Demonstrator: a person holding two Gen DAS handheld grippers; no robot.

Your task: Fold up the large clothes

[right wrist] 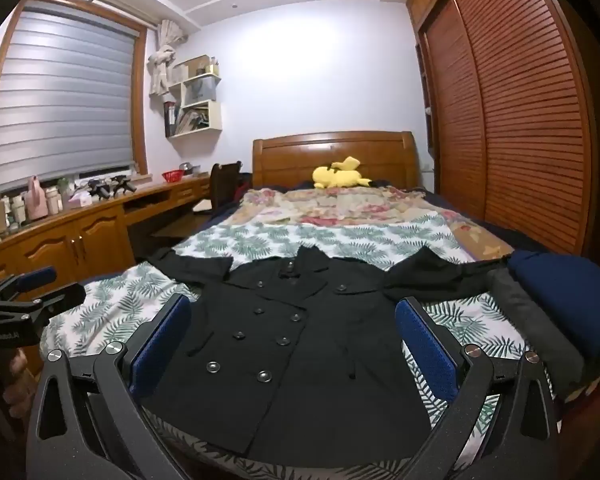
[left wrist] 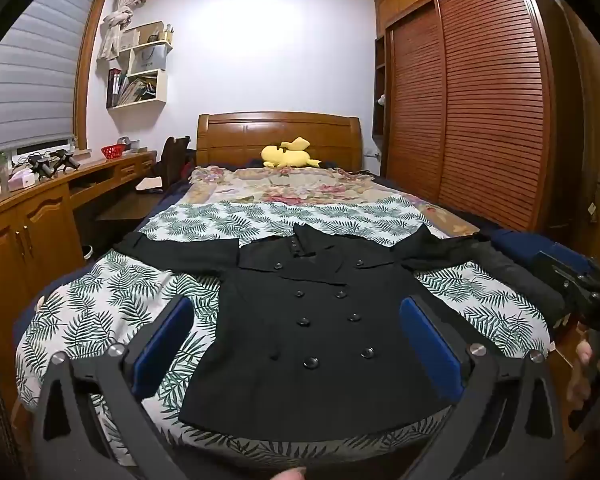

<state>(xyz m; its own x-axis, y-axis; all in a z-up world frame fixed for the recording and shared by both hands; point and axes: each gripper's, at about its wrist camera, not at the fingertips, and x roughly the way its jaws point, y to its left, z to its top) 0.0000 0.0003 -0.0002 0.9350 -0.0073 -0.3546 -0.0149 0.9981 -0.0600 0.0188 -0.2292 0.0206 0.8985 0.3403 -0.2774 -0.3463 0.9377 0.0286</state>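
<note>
- Black double-breasted coat [left wrist: 312,320] lies flat, front up, on the bed's leaf-print cover [left wrist: 100,312], filling the lower centre of both views; its long axis runs from hem near the cameras to collar farther up the frame, sleeves spread left and right.
- Left gripper [left wrist: 300,344] and right gripper [right wrist: 296,344] both hang above the hem, jaws spread wide, nothing held.
- Neither looks clearly nearer; each sits closer to its own sleeve.
- Folded dark clothes [right wrist: 568,300] lie at the right; wooden wardrobe [left wrist: 480,100] beyond.

Both wrist views look from the bed's [left wrist: 100,300] foot toward the headboard [right wrist: 332,156], sharing the coat [left wrist: 312,320].
</note>
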